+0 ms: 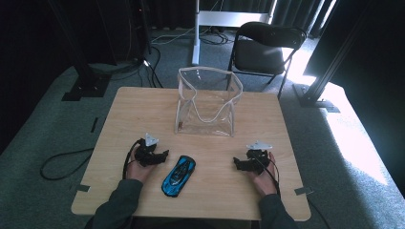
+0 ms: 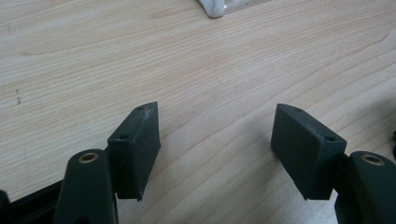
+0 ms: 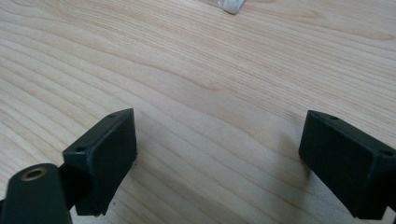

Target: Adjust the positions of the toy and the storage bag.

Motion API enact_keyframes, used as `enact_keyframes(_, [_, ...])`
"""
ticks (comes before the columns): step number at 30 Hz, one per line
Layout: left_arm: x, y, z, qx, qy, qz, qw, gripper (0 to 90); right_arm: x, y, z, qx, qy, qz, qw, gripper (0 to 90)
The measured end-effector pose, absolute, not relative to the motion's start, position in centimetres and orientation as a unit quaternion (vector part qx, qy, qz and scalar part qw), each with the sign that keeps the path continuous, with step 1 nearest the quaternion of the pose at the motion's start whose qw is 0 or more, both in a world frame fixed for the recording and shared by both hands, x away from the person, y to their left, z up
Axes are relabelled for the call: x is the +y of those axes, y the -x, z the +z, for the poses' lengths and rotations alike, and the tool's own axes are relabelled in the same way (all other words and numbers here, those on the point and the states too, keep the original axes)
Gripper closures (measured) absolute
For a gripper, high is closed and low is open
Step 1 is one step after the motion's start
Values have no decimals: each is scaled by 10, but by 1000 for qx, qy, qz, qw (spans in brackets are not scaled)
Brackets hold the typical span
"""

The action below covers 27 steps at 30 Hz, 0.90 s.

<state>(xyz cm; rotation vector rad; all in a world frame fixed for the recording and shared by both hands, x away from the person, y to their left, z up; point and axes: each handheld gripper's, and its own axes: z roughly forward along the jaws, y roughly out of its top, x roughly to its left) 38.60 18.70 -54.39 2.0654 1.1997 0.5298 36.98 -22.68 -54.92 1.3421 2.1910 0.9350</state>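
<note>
- Left gripper (image 2: 217, 154): jaws spread wide, bare wood between the pads, nothing grasped. In the high view it (image 1: 152, 155) rests low on the tabletop (image 1: 143, 102), pointing toward the toy car.
- Right gripper (image 3: 219, 163): jaws likewise released, only wood grain between them. In the high view it (image 1: 248, 162) sits near the right edge, well apart from the car.
- Blue toy car (image 1: 178, 175): lies flat on the tabletop between the two grippers, just beside the left one, nose angled up and to the right, untouched.
- Judged step: pick up the car, probably with the left gripper as the nearer one. Best done by closing across the narrow body width, jaws square to its sides, low enough to catch the body rather than the glossy roof.
- Risk, as I read it: a skewed bite could roll the car away on its wheels.
- Clear zip pouch (image 1: 206, 101): stands upright behind the car, mouth open upward, white trim; looks empty. Soft walls may fold if bumped; the right gripper could steady the rim.
</note>
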Motion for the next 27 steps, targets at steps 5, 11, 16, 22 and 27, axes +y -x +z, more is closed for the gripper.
enact_keyframes(5, [187, -386, -544, 461, -794, 203, 340, 332, -227, -370, -549, 785, -480, 335, 202, 110])
enact_keyframes(11, [187, -387, -544, 459, -795, 203, 340, 332, -228, -370, -549, 778, -491, 333, 207, 111])
enact_keyframes(16, [187, -387, -544, 460, -794, 203, 341, 333, -227, -370, -549, 775, -495, 333, 208, 128])
enact_keyframes(22, [187, -389, -543, 462, -796, 201, 335, 334, -224, -375, -547, 782, -494, 323, 201, 126])
enact_keyframes(27, [187, -392, -541, 461, -800, 196, 329, 354, -221, -380, -544, 792, -487, 314, 189, 156])
